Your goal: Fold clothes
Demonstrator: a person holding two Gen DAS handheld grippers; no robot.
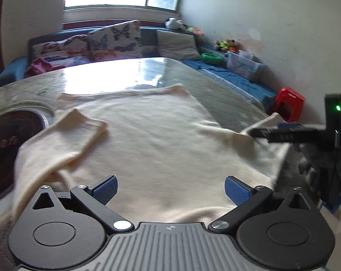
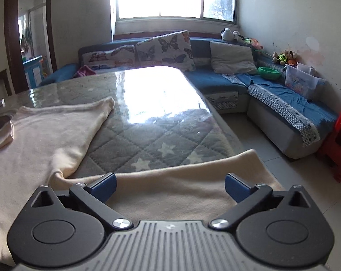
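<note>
A cream long-sleeved top [image 1: 148, 140] lies spread on the quilted table [image 1: 226, 99], its left sleeve [image 1: 80, 133] folded in over the body. My left gripper [image 1: 170, 190] hovers open above the near hem, with nothing between its blue pads [image 1: 105, 188]. In the right wrist view the same top [image 2: 46, 135] lies to the left, and its right sleeve [image 2: 181, 176] stretches across toward the table's right edge. My right gripper [image 2: 170, 186] stands open just above that sleeve, not pressing it. The right gripper [image 1: 260, 134] also shows from the side in the left wrist view, over the sleeve.
A round dark inset [image 1: 10, 140] sits in the table at the left. A blue corner sofa [image 2: 272, 103] with butterfly cushions [image 2: 166, 49], a clear bin [image 2: 303, 83] and a green bowl [image 2: 268, 72] rings the far side. A red stool [image 2: 339, 144] stands on the floor at right.
</note>
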